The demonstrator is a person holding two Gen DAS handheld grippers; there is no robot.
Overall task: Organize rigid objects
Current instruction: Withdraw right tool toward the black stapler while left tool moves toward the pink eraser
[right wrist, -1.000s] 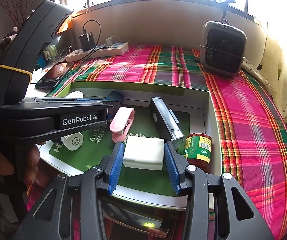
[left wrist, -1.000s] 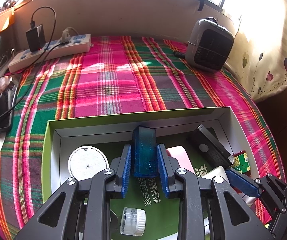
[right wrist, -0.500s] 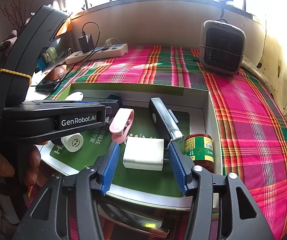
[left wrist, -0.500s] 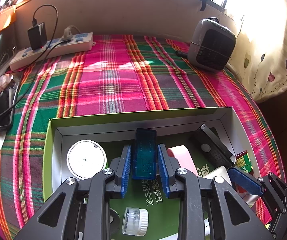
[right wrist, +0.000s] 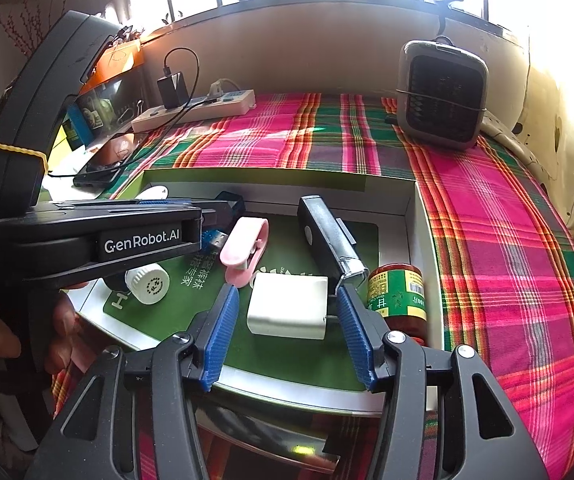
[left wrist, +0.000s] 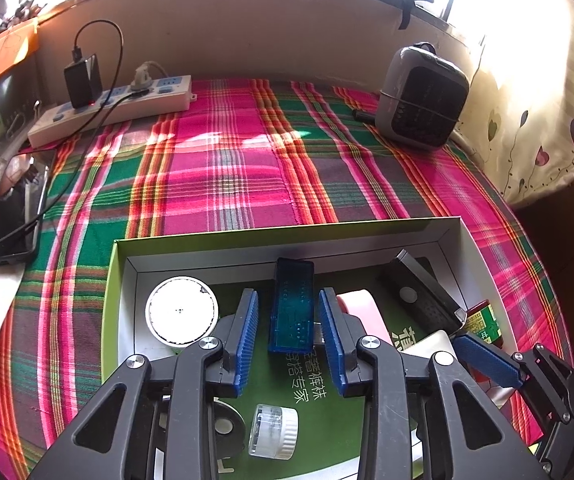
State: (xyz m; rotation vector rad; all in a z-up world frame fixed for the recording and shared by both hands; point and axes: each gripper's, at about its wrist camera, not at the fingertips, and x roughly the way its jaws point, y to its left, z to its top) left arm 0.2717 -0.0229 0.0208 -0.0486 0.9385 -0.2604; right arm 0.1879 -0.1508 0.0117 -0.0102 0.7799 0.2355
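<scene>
Rigid objects for sorting lie collected in an open green-and-white cardboard box (left wrist: 121, 280), low in both frames, resting on a pink-and-green plaid cloth (left wrist: 227, 168) that covers the table. Grey box-shaped fan heater (right wrist: 443, 96) and white power strip (left wrist: 111, 106) stand at the far edge, well apart from the box; neither appears part of the job.

Inside the box, largest first: black bar-shaped device (right wrist: 327, 236) lying diagonally near the right wall; white square charger block (right wrist: 287, 306); round white disc (left wrist: 181, 312) in the left corner; red-lidded jar with green label (right wrist: 397, 292) on its side by the right wall; pink plastic clip (right wrist: 243, 250); translucent blue USB stick (left wrist: 291, 304); small white-capped bottle (right wrist: 149, 284).

Left gripper (left wrist: 289, 336) has its jaws apart on either side of the blue stick, not touching it. Right gripper (right wrist: 285, 330) likewise stands spread around the charger block, clear on both sides. Judgement: both items have been set down inside the box and are free.
</scene>
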